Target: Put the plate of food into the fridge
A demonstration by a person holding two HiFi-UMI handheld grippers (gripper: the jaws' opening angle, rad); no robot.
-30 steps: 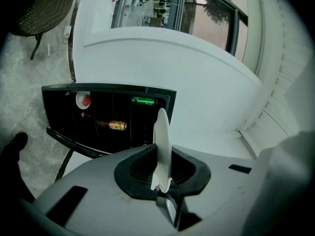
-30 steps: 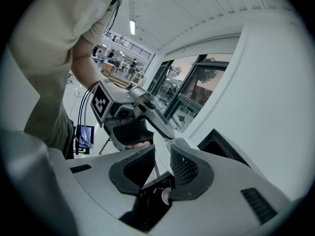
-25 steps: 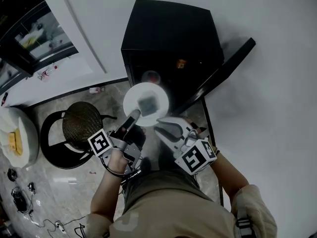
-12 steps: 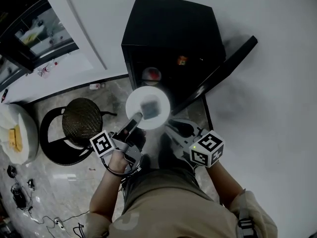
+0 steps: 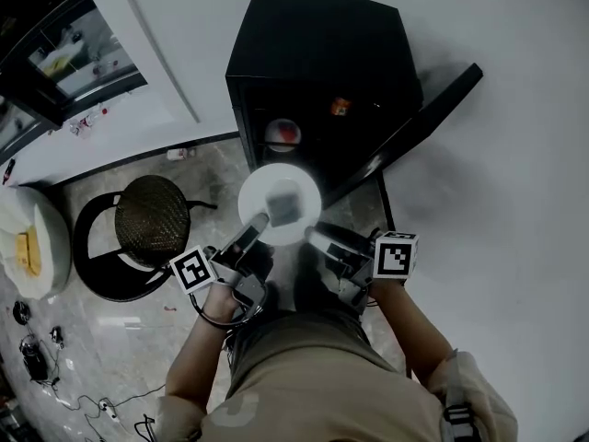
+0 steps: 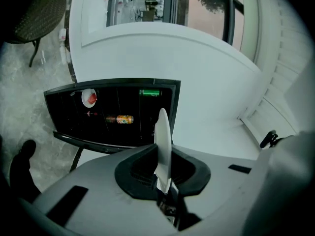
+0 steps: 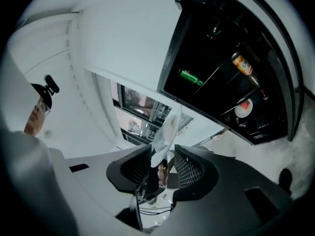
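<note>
left gripper (image 5: 257,221): jaws clamped on the plate (image 5: 279,203) at its near rim | right gripper (image 5: 318,238): jaws have just been opening, now apart, plate's rim standing loose between them | plate: carries a piece of food (image 5: 283,203), held in front of the open black fridge (image 5: 313,53), still outside it

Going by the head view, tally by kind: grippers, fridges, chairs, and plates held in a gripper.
Grippers: 2, left gripper and right gripper
Fridge: 1
Chair: 1
Plate, held: 1
Total: 5
</note>
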